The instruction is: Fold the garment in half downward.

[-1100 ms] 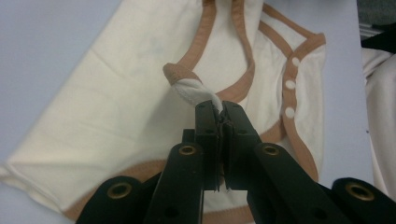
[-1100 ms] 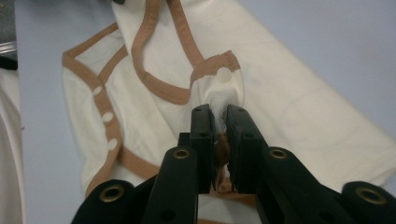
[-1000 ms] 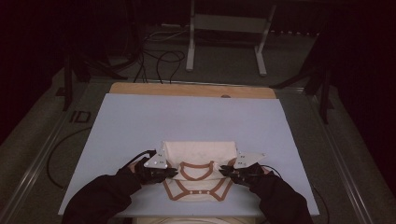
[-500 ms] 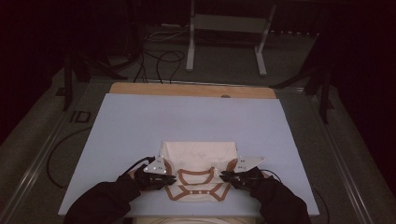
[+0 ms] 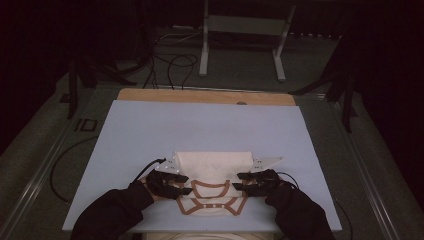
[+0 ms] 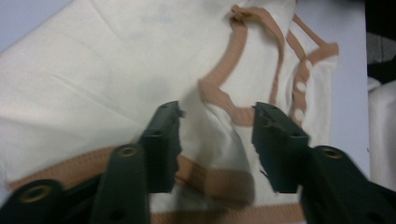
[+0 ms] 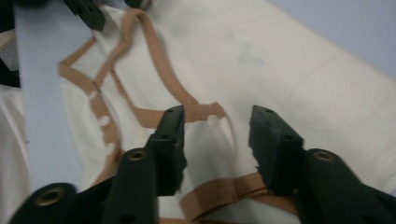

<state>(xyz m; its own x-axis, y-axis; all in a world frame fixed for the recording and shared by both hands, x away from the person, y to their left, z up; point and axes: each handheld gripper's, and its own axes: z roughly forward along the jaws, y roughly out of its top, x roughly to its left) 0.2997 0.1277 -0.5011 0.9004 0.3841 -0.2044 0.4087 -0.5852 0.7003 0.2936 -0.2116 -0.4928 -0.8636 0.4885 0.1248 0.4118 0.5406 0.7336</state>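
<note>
Lying folded on the pale blue table cover (image 5: 150, 130), the cream garment (image 5: 214, 167) with tan trim sits at the near edge, directly between the two hands. The left gripper (image 5: 184, 183) rests at the garment's left side, the right gripper (image 5: 242, 181) at its right side, both pointing inward toward the tan neckline (image 5: 210, 189). In the left gripper view the left gripper's jaws stand partly apart, having just been opening; a fold of cream cloth and a tan band (image 6: 219, 179) lie in the gap, but the fingers (image 6: 161, 140) do not press on it. In the right gripper view the right gripper's jaws have likewise just been opening; cloth and a tan strip (image 7: 219, 191) lie between the fingers (image 7: 273, 144), unpinched.
</note>
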